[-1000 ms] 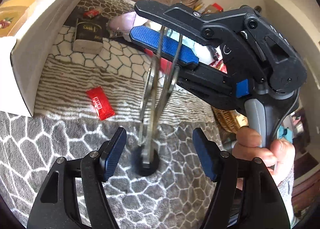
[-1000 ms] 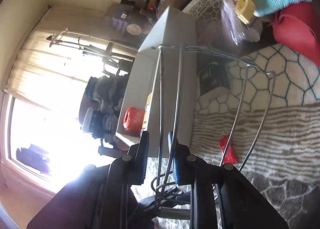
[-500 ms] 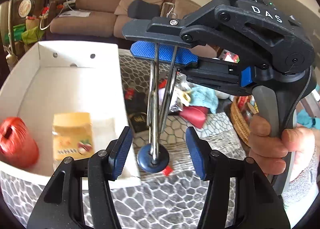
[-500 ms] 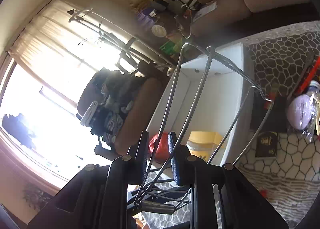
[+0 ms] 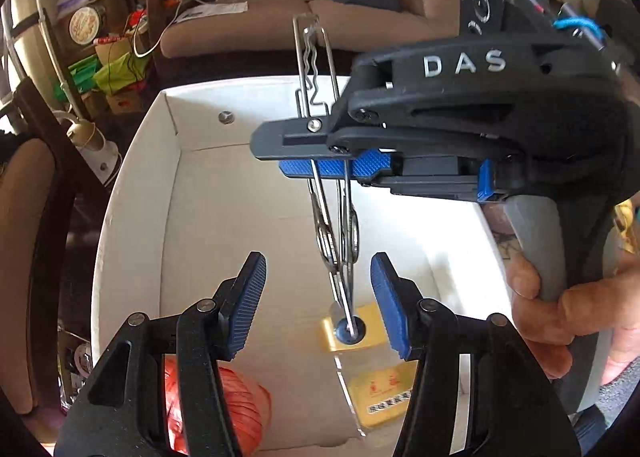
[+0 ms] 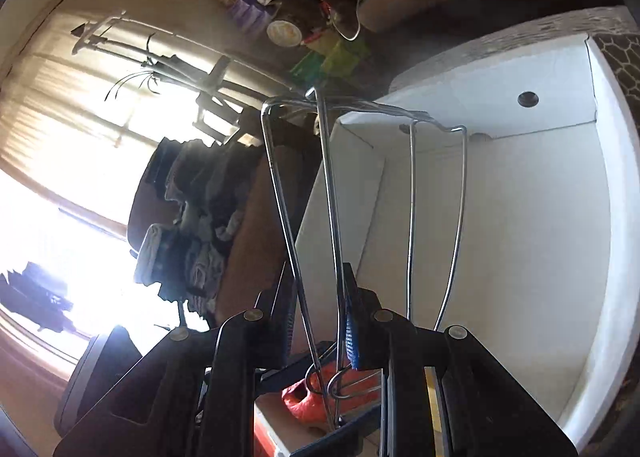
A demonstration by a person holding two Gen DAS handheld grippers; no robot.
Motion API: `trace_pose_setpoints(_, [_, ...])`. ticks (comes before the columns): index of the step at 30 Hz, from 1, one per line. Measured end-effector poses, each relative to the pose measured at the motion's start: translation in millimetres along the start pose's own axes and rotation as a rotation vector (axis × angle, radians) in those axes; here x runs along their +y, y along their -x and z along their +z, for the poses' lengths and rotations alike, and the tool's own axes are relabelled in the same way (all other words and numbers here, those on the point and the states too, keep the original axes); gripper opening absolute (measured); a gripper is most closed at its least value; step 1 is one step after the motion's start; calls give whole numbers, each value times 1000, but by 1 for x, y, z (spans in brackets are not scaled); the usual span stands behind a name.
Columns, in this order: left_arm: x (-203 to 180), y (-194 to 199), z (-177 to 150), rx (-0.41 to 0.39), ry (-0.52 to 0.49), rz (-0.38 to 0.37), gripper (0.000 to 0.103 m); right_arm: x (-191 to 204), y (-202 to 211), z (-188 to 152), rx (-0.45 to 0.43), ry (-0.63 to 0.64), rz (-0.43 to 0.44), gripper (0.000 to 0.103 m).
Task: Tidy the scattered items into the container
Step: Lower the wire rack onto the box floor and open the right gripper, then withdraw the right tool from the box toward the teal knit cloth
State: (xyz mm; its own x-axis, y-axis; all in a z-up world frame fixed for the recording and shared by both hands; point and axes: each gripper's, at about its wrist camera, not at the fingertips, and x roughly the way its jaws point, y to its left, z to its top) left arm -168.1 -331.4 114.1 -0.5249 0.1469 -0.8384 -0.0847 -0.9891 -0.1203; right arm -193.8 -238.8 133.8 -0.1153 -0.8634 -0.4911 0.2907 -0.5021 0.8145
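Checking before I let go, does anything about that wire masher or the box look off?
Nothing looks damaged or spilled. The wire masher hangs upright, handle end down, over the white box, clamped in the right gripper; its jaws are shut on the wires. The left gripper is open below, touching nothing.

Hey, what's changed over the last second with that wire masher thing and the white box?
The right gripper carried the wire masher from above the patterned blanket to over the white box, where it now hangs above the yellow packet. Unchanged: right gripper stays shut on the masher, left gripper stays open, and the red bundle sits in the box.
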Motion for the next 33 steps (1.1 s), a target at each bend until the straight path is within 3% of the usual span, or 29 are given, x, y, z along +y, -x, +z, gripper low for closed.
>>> trace_pose_setpoints(4, [40, -3, -3, 6, 96, -45, 51, -31, -37, 10, 46, -69, -52, 22])
trace_pose_setpoints(12, [68, 6, -18, 20, 115, -1, 53, -39, -80, 8, 122, -19, -215, 23])
trace_pose_setpoints(17, [59, 11, -25, 25, 94, 6, 64, -29, -78, 0, 143, 11, -263, 48])
trace_pose_setpoints(22, [40, 23, -33, 20, 95, 17, 84, -17, -37, -16, 120, 96, -352, 74])
trace_pose_setpoints(26, [24, 40, -40, 6, 91, -7, 93, -5, -2, -33, 107, 150, -400, 89])
trace_pose_setpoints(27, [20, 46, -42, 1, 91, -11, 103, 0, 4, -37, 104, 162, -408, 96])
trace_pose_setpoints(28, [16, 52, -44, -7, 91, -11, 103, 5, 12, -42, 99, 179, -418, 103])
trace_pose_setpoints(33, [2, 80, -54, -26, 119, 2, 103, 28, 47, -70, 55, 261, -480, 103])
